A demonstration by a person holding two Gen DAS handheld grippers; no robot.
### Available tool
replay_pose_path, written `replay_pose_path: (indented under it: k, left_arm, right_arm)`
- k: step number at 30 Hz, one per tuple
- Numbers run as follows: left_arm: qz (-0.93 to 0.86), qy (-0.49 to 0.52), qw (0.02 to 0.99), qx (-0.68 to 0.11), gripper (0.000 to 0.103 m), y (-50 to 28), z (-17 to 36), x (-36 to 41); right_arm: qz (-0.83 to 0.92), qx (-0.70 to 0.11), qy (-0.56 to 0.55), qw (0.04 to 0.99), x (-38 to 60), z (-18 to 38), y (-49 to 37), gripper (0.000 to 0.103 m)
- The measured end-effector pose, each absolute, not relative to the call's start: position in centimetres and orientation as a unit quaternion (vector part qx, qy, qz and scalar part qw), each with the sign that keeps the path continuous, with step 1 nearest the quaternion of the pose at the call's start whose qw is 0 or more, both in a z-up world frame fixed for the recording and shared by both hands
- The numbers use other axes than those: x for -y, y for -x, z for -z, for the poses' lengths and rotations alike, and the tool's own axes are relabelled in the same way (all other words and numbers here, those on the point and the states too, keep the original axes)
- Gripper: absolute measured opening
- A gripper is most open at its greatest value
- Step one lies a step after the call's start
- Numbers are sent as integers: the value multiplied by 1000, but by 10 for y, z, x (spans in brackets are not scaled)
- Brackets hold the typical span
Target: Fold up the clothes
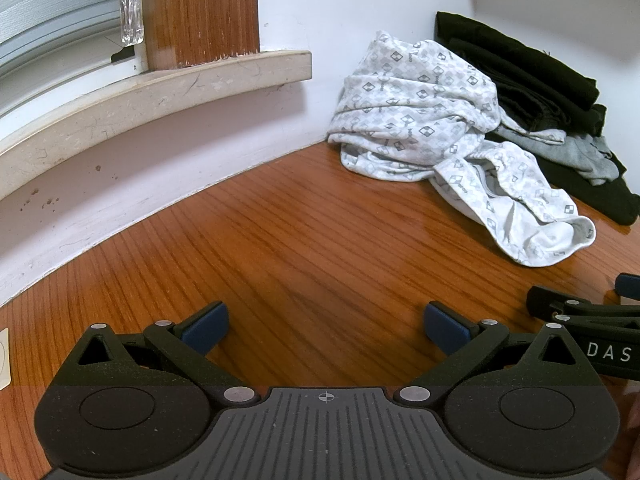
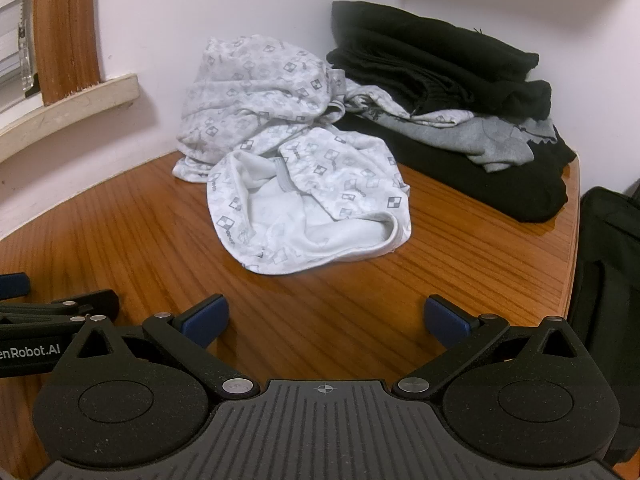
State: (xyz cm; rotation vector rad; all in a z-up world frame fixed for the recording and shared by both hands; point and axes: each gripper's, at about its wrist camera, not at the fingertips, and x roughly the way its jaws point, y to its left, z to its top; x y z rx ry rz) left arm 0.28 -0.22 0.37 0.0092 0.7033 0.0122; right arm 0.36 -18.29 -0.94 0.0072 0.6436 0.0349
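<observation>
Both grippers wide open, nothing held, garment waiting at the back of the table

Left gripper [image 1: 326,326] and right gripper [image 2: 326,320] hover side by side; the crumpled patterned garment [image 2: 296,184] leans against the dark folded stack [image 2: 452,76], so a careless pull could drag that stack apart

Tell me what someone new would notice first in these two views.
The crumpled white patterned garment sprawls on the wooden table near the wall. Behind it on the right sits a stack of black clothes with a grey piece between. Both grippers hover open, holding nothing.
</observation>
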Motion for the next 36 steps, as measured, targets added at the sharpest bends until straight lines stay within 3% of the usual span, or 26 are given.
replay_pose_path:
  k: [36]
  left_arm:
    - [-7, -4, 939, -345, 103, -9, -14, 7]
  right_arm:
    - [-16, -316, -4, 949, 183, 10, -3, 103]
